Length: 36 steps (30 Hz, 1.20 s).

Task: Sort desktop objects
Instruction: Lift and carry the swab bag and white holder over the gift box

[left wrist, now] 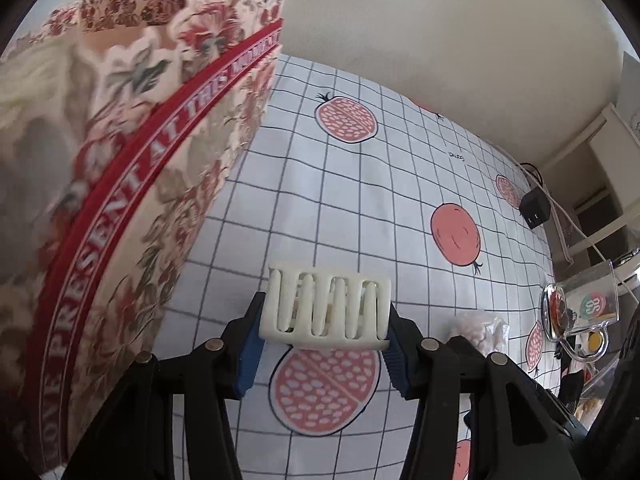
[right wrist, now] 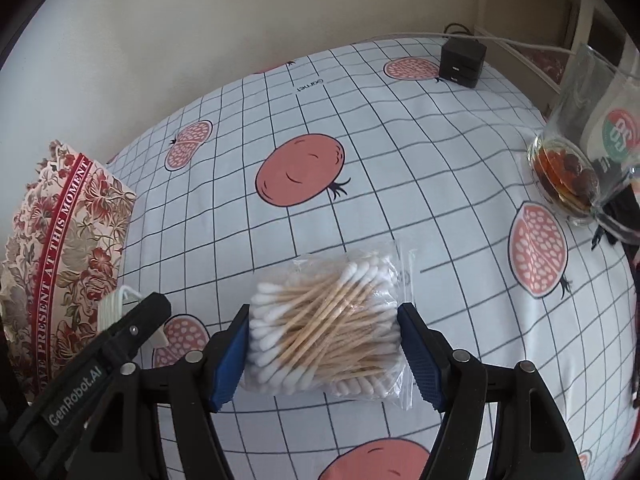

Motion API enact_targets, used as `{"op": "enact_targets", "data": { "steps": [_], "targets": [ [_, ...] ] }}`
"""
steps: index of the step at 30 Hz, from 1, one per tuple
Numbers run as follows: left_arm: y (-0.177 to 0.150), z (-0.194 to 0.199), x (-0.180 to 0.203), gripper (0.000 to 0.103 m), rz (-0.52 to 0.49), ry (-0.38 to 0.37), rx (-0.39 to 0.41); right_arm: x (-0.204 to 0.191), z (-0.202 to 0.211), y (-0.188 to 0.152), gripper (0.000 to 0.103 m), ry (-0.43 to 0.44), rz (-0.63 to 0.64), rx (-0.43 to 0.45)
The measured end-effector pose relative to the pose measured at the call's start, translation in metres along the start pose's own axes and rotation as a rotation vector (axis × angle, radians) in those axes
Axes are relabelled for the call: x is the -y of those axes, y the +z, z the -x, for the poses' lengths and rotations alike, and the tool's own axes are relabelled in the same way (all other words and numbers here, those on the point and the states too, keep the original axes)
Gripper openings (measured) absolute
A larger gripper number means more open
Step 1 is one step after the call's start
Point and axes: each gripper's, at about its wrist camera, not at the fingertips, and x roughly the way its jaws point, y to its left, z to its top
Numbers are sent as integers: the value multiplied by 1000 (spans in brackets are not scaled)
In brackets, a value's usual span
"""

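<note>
- Tablecloth [right wrist: 360, 128]: white, dark grid lines, pomegranate prints; it covers the whole work surface.
- Floral box [left wrist: 120, 184]: large, red band lettered "PRESENT AT THIS MOMENT"; stands at the cloth's left edge, looming close to the left of the left gripper.
- Glass mug [right wrist: 580, 152]: clear, with a red-and-green round logo and dark red contents at the bottom; stands at the cloth's right edge.
- Bag of cotton swabs [right wrist: 326, 328]: clear plastic bag of wooden-stemmed swabs, lying on the cloth near its front edge, well right of the floral box.
- Right gripper [right wrist: 324, 354]: blue pads sit against both sides of the swab bag; whether it is actually squeezing the bag, I cannot tell.
- Hair claw clip [left wrist: 326, 310]: cream plastic, toothed, raised above the cloth, just right of the floral box.
- Left gripper [left wrist: 320, 344]: closed on the claw clip, one pad pressing each end.
- Black charger [right wrist: 462, 62]: small cube with a white cable, at the cloth's far right corner.
</note>
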Motion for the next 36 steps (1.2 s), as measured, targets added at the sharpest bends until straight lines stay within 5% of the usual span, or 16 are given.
{"op": "enact_targets", "data": {
  "steps": [4, 10, 28, 36],
  "targets": [
    [-18, 13, -14, 54, 65, -25, -14, 1, 9, -22, 73, 18, -54, -28],
    [-36, 33, -21, 54, 52, 32, -23, 4, 19, -43, 73, 35, -136, -74],
    [-34, 25, -18, 54, 47, 61, -7, 9, 16, -19, 73, 78, -221, -123],
    [-27, 25, -23, 54, 49, -14, -10, 6, 19, -17, 73, 75, -219, -103]
  ]
}}
